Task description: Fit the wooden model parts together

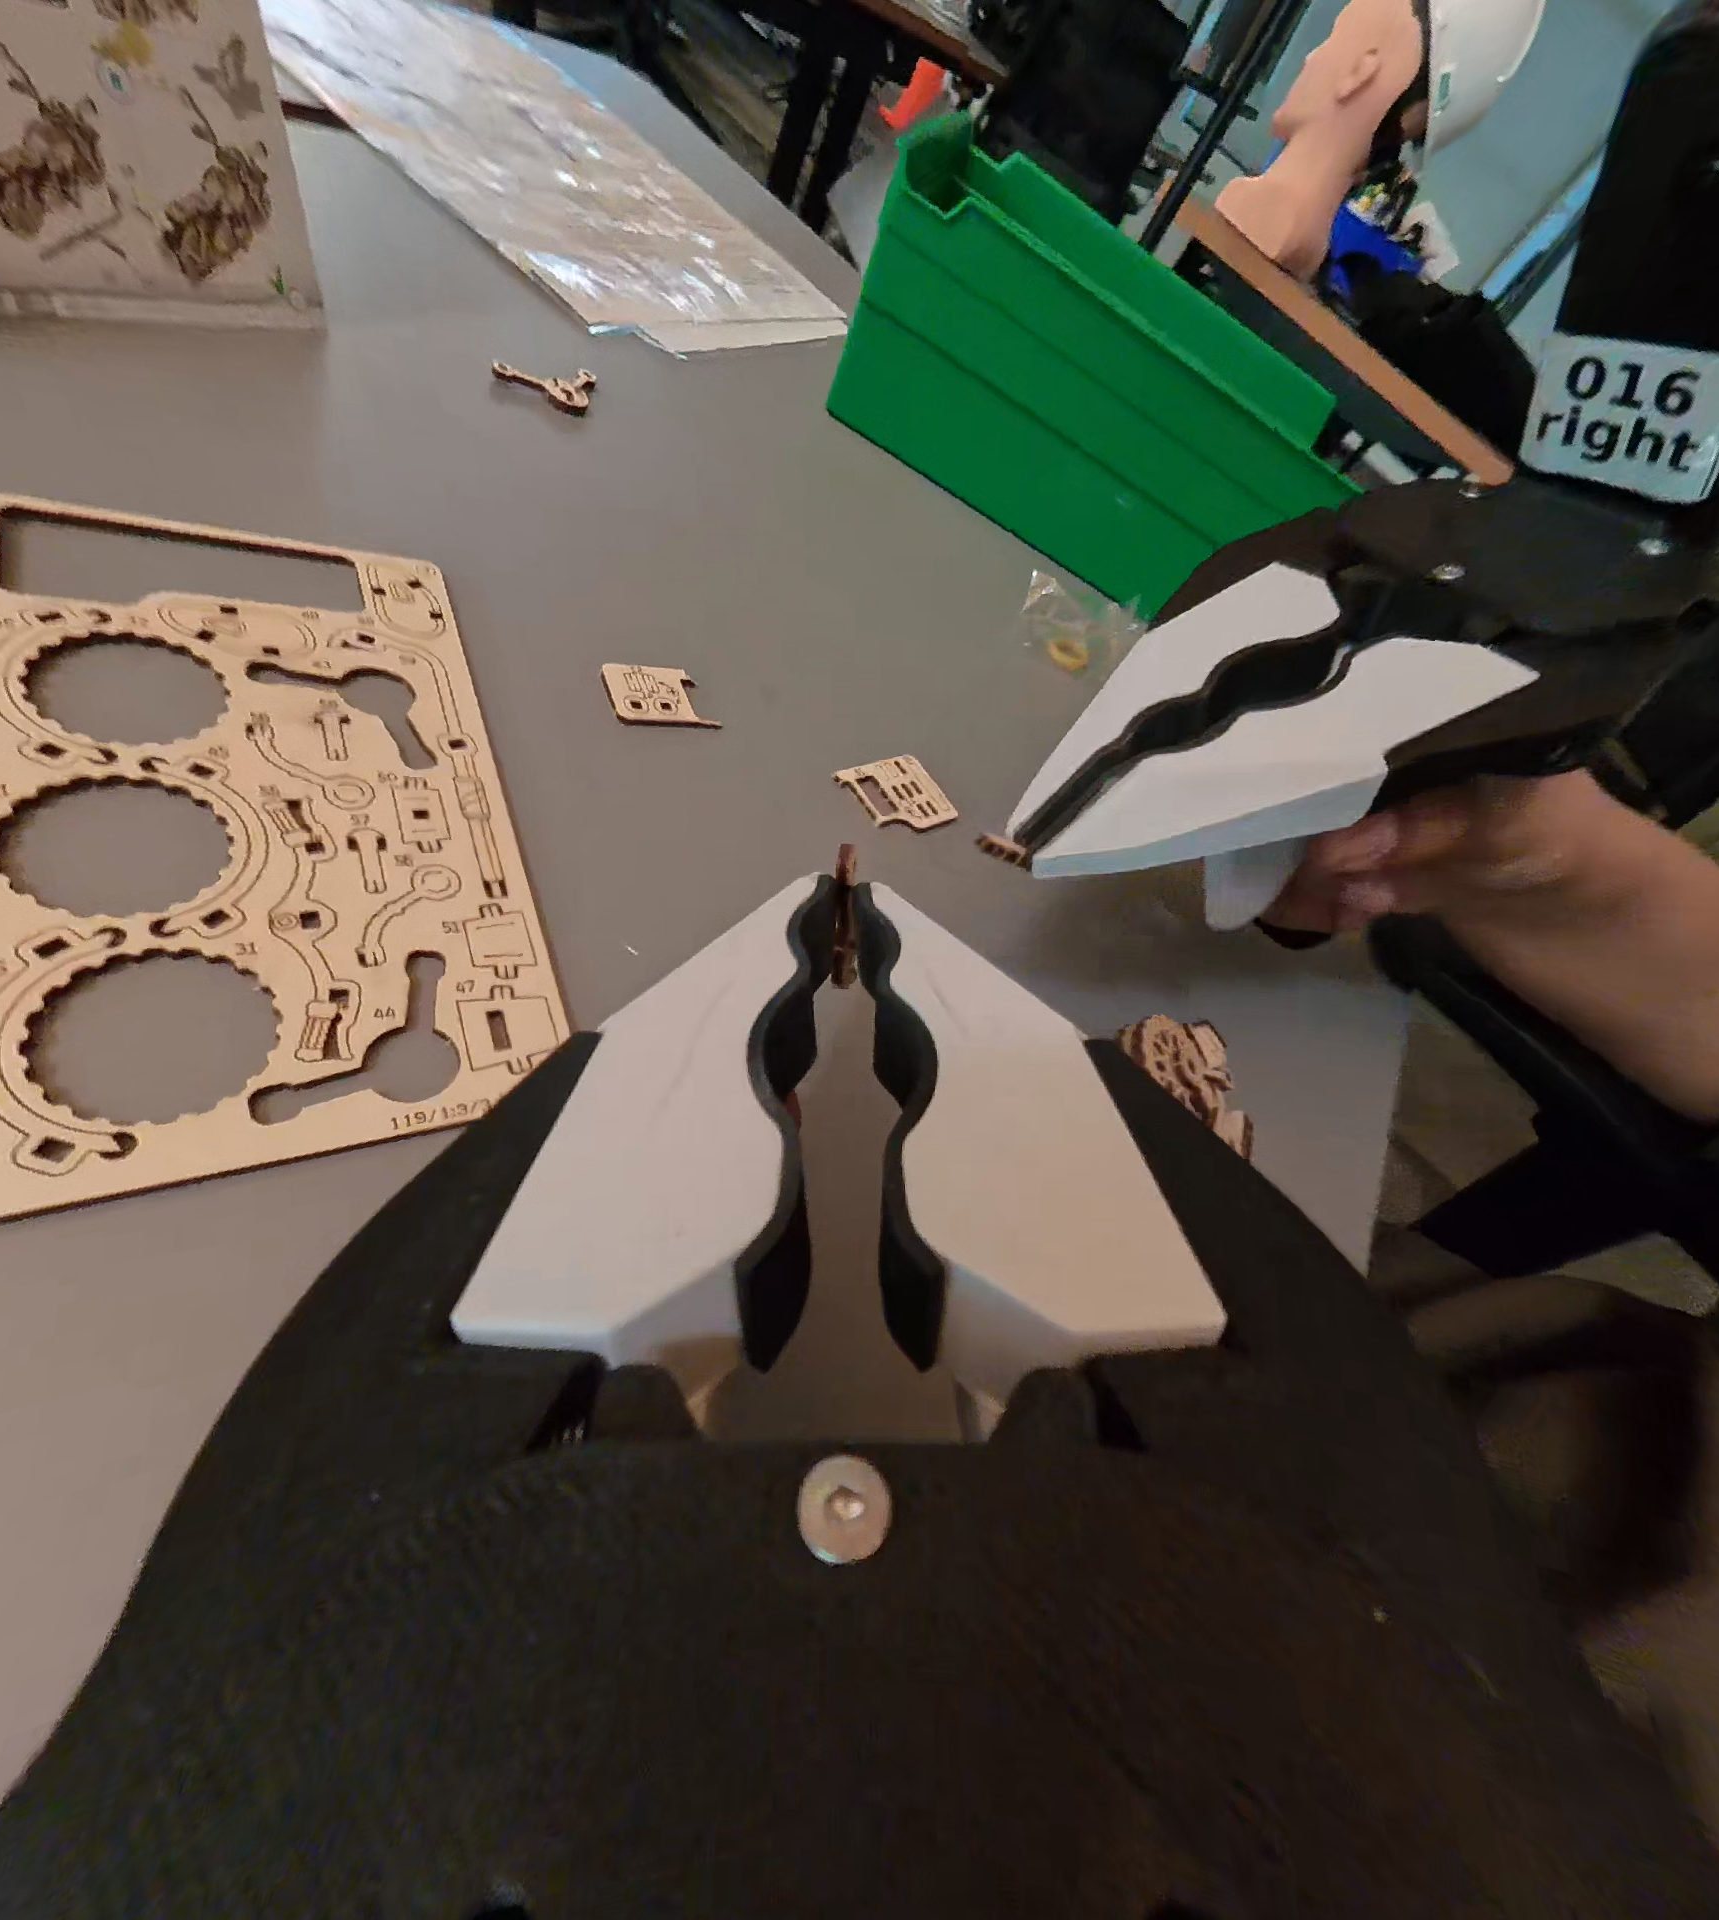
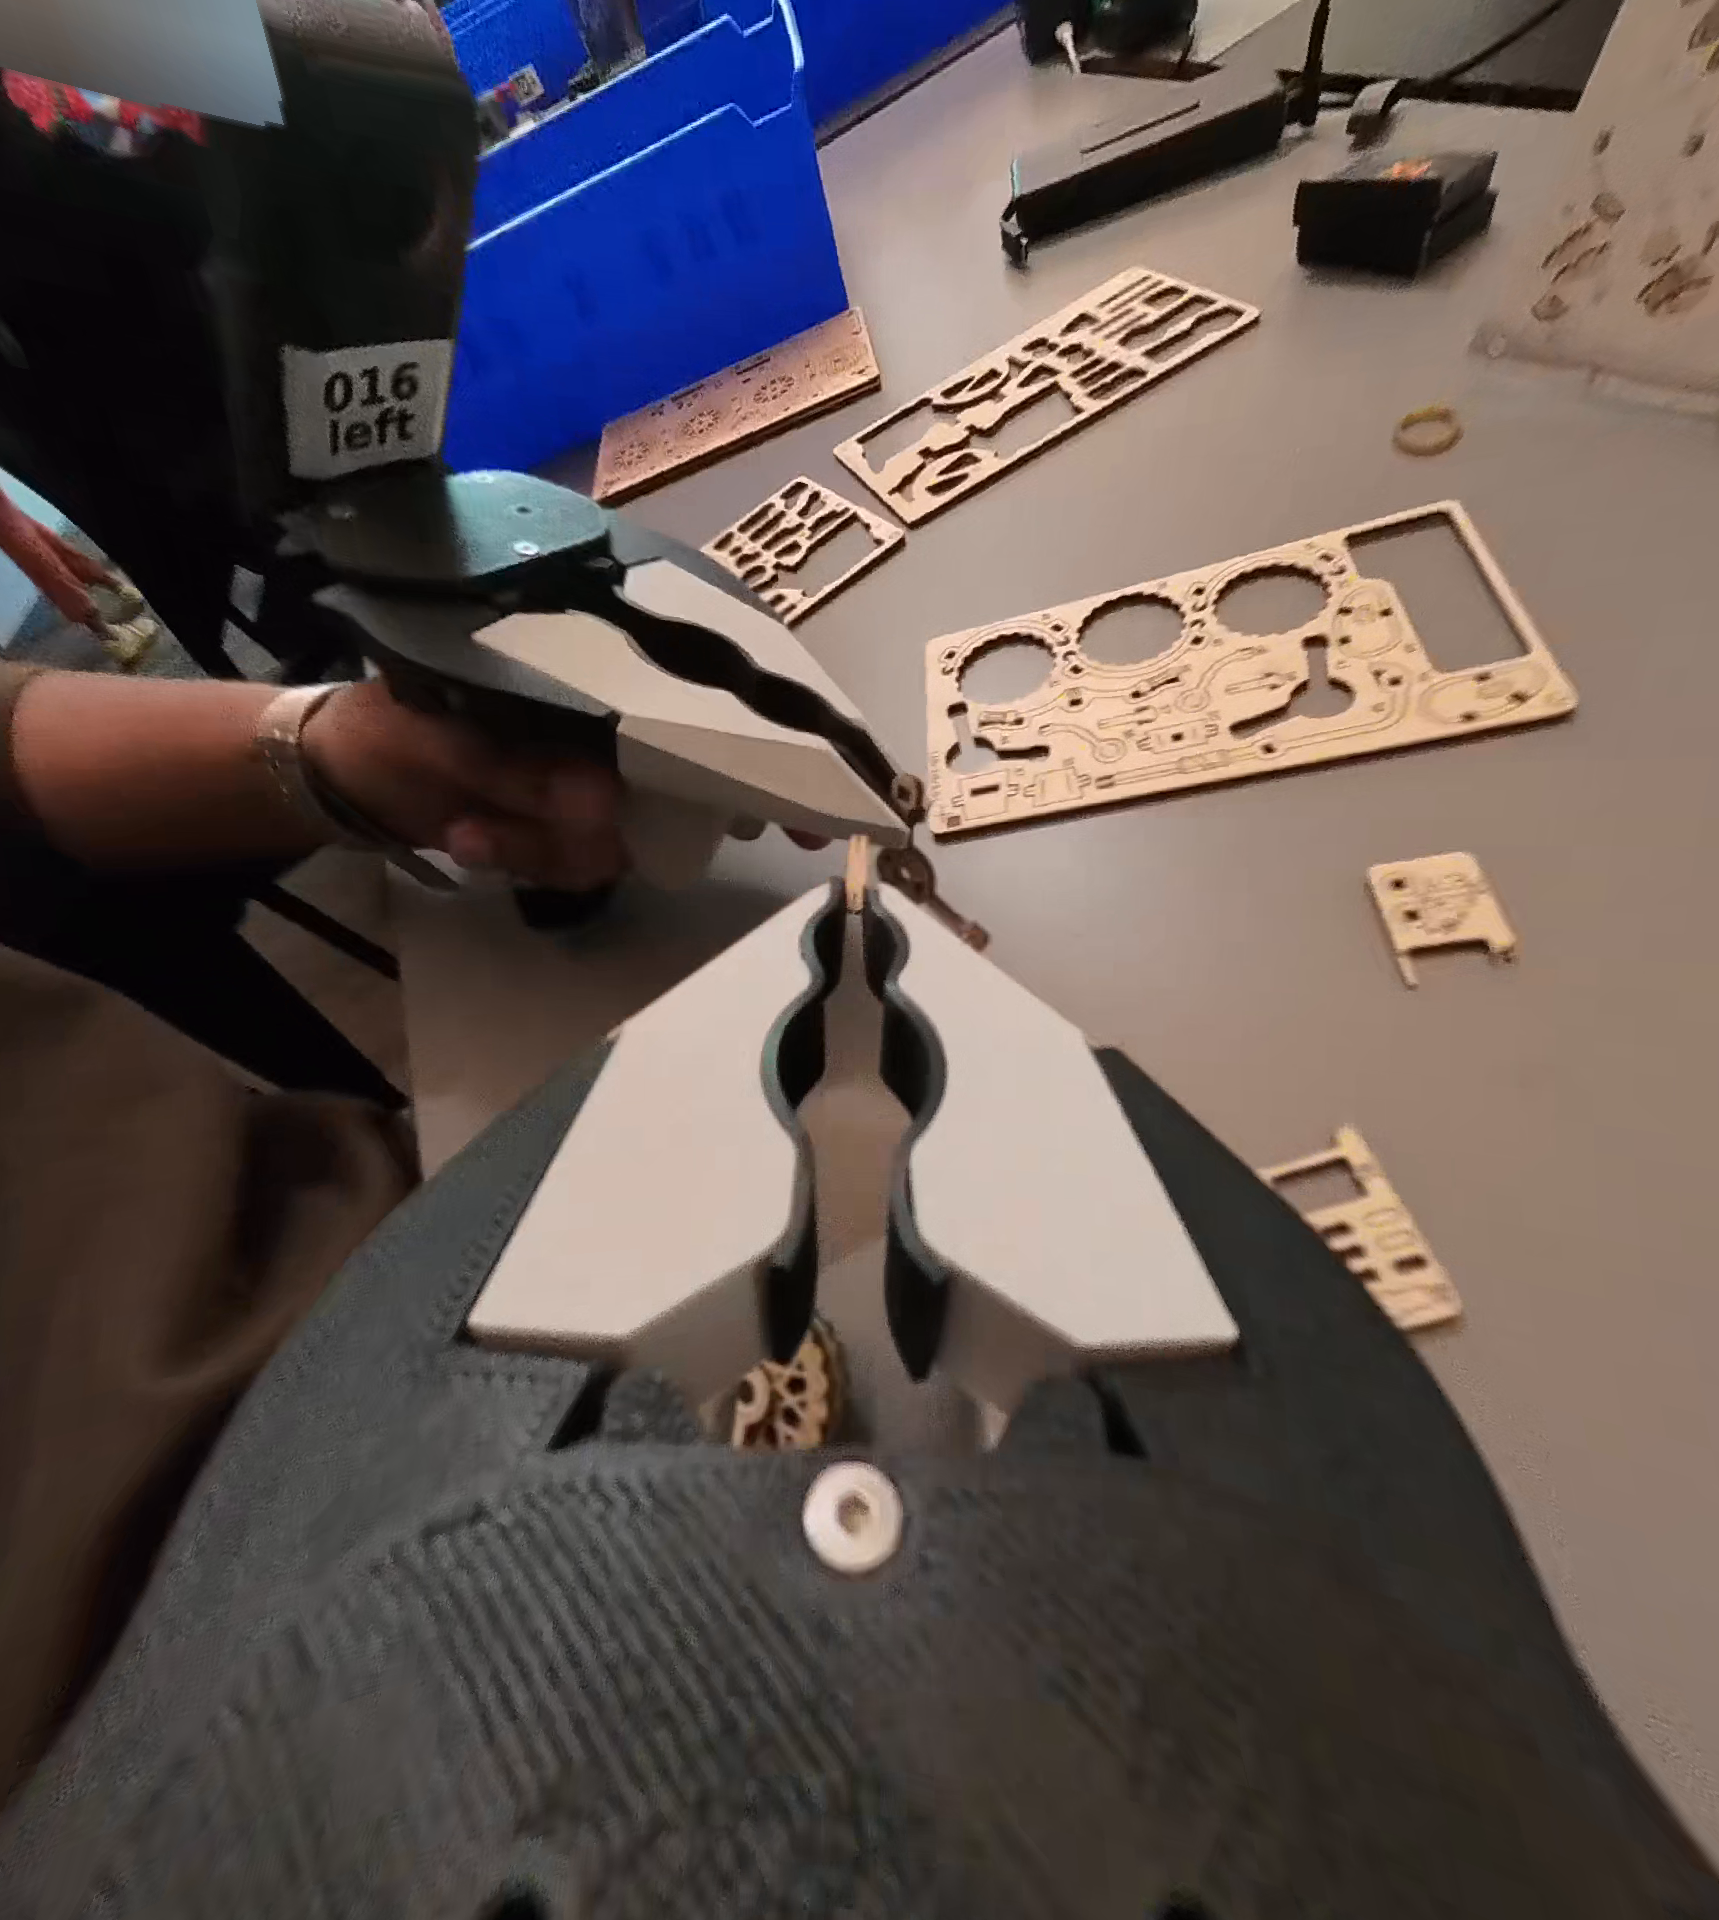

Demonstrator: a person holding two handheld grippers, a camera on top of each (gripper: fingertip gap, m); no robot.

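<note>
My left gripper (image 1: 844, 883) is shut on a small dark wooden lever-like part (image 1: 844, 925), seen edge-on between its tips. My right gripper (image 2: 855, 896) is shut on a thin pale wooden part (image 2: 856, 871) that sticks up past its tips. In the left wrist view the right gripper (image 1: 1019, 837) hovers to the right, its part (image 1: 1000, 847) at its tip. In the right wrist view the left gripper (image 2: 896, 812) comes in from the left, and its dark part (image 2: 928, 894) hangs just beyond my right tips. The two parts are close together above the grey table (image 1: 730, 540).
A punched wooden sheet (image 1: 211, 831) lies at left, with loose parts (image 1: 652, 694) (image 1: 894, 792) (image 1: 543, 384) nearby. A gear assembly (image 1: 1187, 1070) sits near the table edge. A green bin (image 1: 1042, 416) stands behind. More sheets (image 2: 1042, 395), a blue bin (image 2: 647, 239) and a rubber band (image 2: 1426, 428) lie farther off.
</note>
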